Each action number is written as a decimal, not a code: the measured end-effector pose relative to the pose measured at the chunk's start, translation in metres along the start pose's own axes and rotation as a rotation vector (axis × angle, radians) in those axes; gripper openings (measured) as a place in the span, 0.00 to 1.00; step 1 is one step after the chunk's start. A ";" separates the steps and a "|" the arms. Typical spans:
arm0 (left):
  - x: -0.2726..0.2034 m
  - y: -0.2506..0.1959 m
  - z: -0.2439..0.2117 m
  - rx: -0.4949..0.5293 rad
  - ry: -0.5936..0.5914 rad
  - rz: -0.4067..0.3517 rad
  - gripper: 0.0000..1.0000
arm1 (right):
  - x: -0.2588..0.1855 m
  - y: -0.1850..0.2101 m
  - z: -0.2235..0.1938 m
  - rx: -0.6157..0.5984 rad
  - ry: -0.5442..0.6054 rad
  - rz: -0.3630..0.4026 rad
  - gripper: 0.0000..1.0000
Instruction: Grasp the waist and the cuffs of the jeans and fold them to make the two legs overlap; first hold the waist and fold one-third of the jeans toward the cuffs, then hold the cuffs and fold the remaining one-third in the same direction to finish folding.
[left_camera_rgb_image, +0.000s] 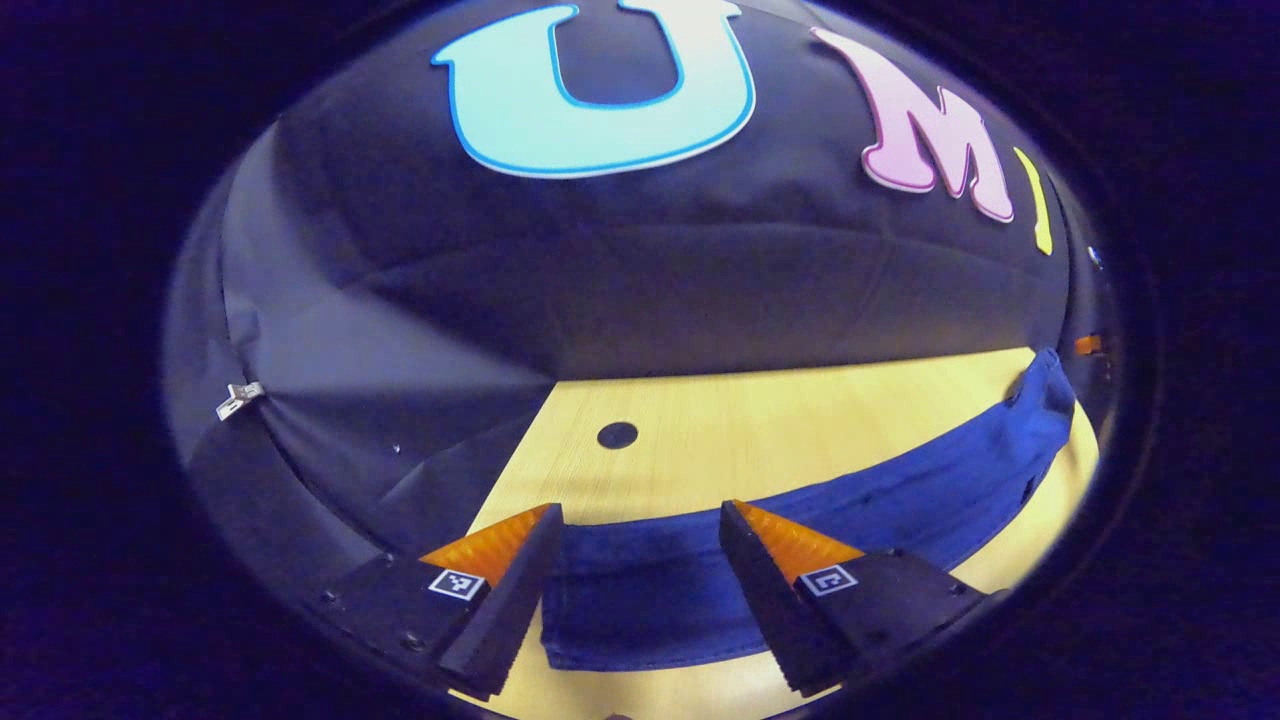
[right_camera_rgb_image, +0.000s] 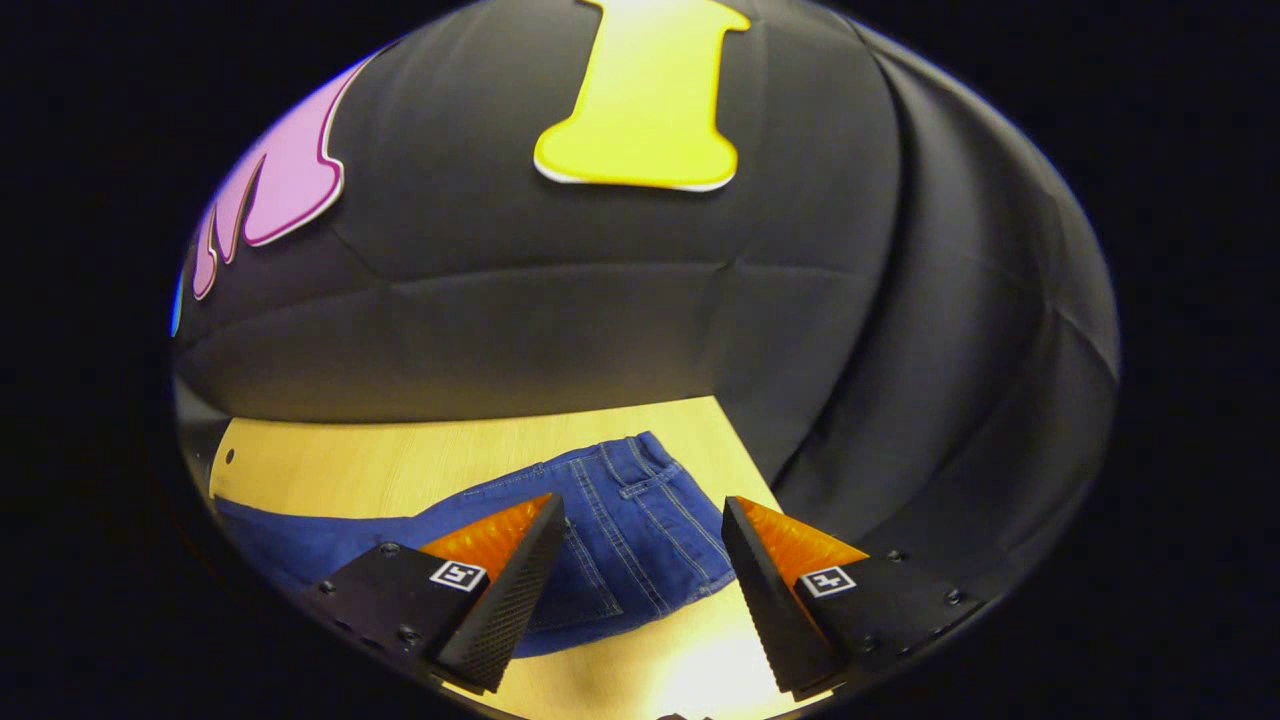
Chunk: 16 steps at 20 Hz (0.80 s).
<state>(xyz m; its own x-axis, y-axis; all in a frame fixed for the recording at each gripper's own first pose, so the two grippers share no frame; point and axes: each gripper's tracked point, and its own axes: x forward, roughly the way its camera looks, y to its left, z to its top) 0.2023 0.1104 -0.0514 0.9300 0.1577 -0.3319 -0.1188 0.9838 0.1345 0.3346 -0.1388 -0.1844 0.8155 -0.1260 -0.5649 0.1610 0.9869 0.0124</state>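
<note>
The dark blue denim jeans (right_camera_rgb_image: 640, 520) carry lighter blue stitching along the seams and pocket. The pale yellow wooden table (left_camera_rgb_image: 780, 420) shows fine straight grain and one small black round hole (left_camera_rgb_image: 617, 434).

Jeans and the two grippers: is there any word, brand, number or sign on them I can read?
Jeans: stitching and a pocket, no readable label.
Left gripper: square coded markers on its fingers, patterns only, no words.
Right gripper: the same kind of patterns, no words.
Nothing to quote.
</note>
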 end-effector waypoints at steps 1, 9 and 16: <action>-0.015 -0.012 0.004 0.010 -0.030 0.006 0.98 | -0.003 -0.003 -0.003 0.027 -0.021 -0.006 0.97; -0.116 -0.165 0.001 0.047 -0.113 -0.115 0.98 | 0.010 -0.031 -0.062 0.228 0.020 -0.100 1.00; -0.127 -0.232 0.005 -0.004 -0.089 -0.239 0.98 | 0.063 -0.058 -0.098 0.530 0.114 -0.207 0.98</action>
<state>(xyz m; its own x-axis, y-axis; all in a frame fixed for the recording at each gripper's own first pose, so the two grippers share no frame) 0.1132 -0.1385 -0.0355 0.9588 -0.0872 -0.2705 0.1067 0.9926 0.0583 0.3219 -0.1943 -0.3013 0.6771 -0.2705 -0.6844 0.5911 0.7539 0.2868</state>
